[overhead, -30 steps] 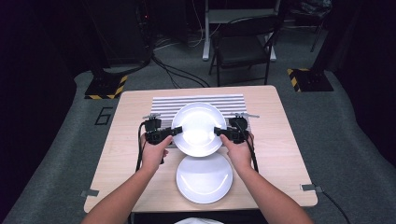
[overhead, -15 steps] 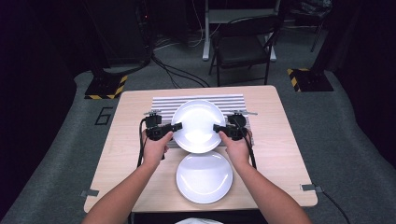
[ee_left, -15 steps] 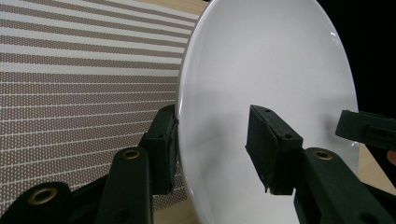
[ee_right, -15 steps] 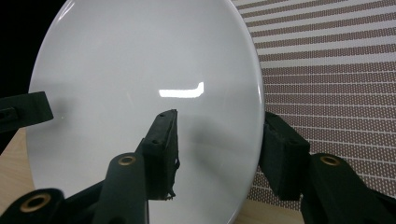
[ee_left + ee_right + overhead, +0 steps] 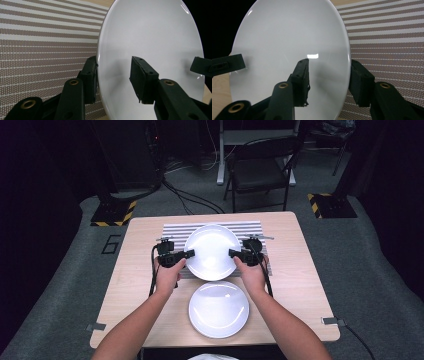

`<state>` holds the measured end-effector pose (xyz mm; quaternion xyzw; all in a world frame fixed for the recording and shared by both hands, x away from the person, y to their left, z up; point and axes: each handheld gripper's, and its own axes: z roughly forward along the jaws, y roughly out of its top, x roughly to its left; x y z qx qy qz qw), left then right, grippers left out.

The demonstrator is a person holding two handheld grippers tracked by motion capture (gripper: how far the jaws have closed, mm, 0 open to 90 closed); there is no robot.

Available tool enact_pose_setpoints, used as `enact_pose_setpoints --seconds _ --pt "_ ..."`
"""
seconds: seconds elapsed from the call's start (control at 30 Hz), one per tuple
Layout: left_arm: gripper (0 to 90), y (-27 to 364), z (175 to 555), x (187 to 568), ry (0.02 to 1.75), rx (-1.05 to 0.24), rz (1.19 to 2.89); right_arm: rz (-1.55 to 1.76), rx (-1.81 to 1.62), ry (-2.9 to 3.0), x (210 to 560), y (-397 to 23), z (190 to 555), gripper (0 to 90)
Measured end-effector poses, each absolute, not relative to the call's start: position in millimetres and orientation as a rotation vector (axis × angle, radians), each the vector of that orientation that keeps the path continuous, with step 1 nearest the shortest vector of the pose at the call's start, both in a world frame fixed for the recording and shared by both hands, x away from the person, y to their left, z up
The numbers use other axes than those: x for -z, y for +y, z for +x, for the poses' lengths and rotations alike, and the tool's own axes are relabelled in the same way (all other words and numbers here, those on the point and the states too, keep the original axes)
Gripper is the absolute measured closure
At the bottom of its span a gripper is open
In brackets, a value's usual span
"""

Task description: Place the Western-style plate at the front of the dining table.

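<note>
The left hand-held gripper [image 5: 189, 254] has just been closing and now pinches the left rim of the upper plate [image 5: 212, 251], which sits over the striped mat [image 5: 175, 229]. On that plate's right rim, the right hand-held gripper [image 5: 233, 253] has also been closing, its pads at the edge. Just nearer the person lies a second plate [image 5: 218, 309] on the surface [image 5: 135, 270]. Judging by this, the grasp is being secured; next comes a level, two-handed lift.

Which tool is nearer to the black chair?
Right. The right tool, jaws just closing on the plate's right rim, is nearly in line with the chair; the left tool, on its left rim, is farther.
</note>
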<state>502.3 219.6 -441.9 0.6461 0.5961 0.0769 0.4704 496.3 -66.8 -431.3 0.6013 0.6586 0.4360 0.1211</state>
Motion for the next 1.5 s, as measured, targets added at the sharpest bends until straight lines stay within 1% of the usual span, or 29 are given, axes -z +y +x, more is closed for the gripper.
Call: enact_pose_setpoints --seconds 0.33,0.63,1.3,1.5 --pt "59.4 218.4 511.2 441.7 1.454 -0.198 1.586 1.784 -1.261 1.913 440.0 -68.5 505.7 56.1" --pt "59.3 214.7 519.2 449.7 1.465 -0.210 1.598 1.795 -1.260 1.897 445.1 -68.8 512.9 56.2" --pt "59.2 217.2 534.8 447.2 1.468 -0.239 1.592 1.775 -1.247 1.898 442.3 -62.5 525.2 56.0" --pt "59.3 215.4 539.2 453.0 1.475 -0.234 1.599 1.779 -1.243 1.895 446.2 -63.5 529.6 56.0"
